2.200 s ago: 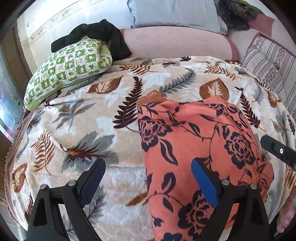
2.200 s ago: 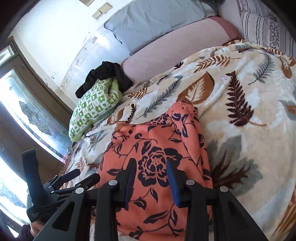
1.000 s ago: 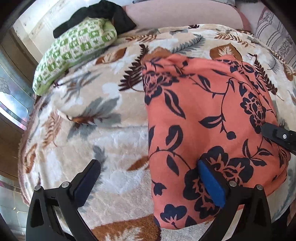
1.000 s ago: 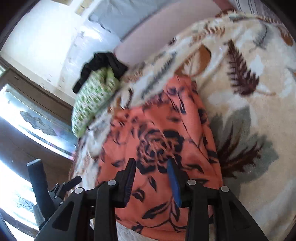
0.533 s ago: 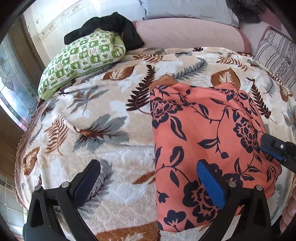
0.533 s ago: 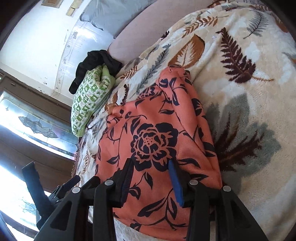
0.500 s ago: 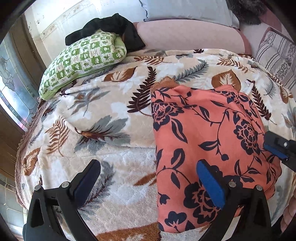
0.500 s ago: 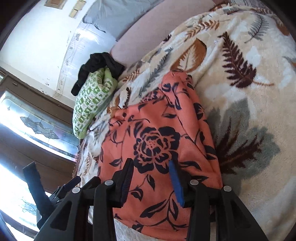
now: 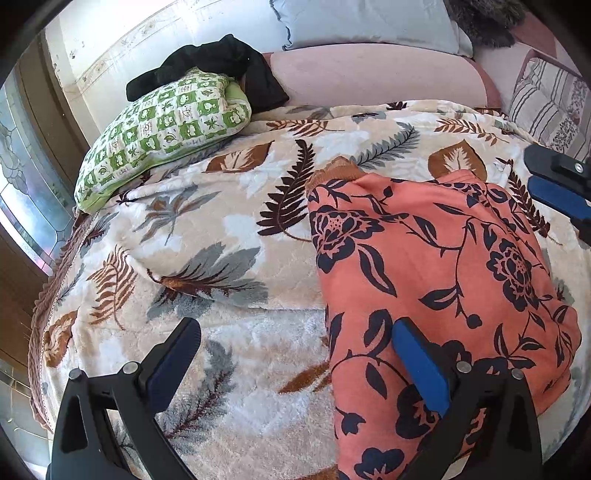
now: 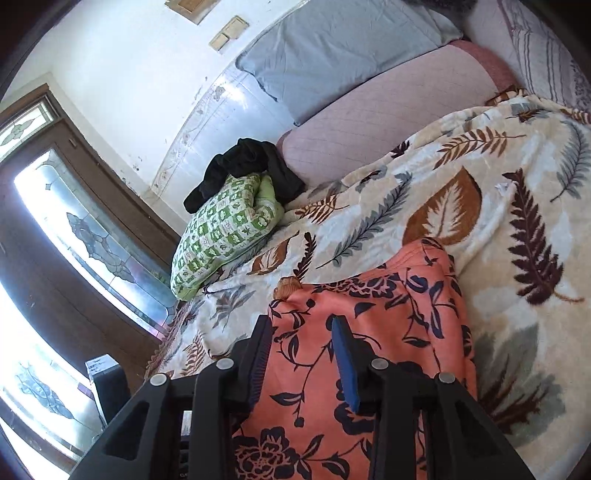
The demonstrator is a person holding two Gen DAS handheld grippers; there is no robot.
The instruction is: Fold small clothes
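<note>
An orange garment with a dark floral print [image 9: 436,280] lies folded flat on the leaf-patterned blanket [image 9: 229,236]; it also shows in the right wrist view [image 10: 369,332]. My left gripper [image 9: 295,350] is wide open and empty, above the garment's near left edge. My right gripper [image 10: 301,343] is open with a narrower gap and empty, above the garment. Its fingers [image 9: 557,184] show at the right edge of the left wrist view, beyond the garment's far right corner.
A green checked pillow [image 9: 162,129] with a black cloth [image 9: 218,62] on it lies at the far left. A pink bolster [image 9: 373,77], a grey pillow [image 9: 365,22] and a striped cushion [image 9: 550,103] line the back. A glass door [image 10: 74,229] stands left.
The right gripper has lifted and moved to the far side of the garment, no longer at its near right edge. The left gripper has stayed open, nearly still.
</note>
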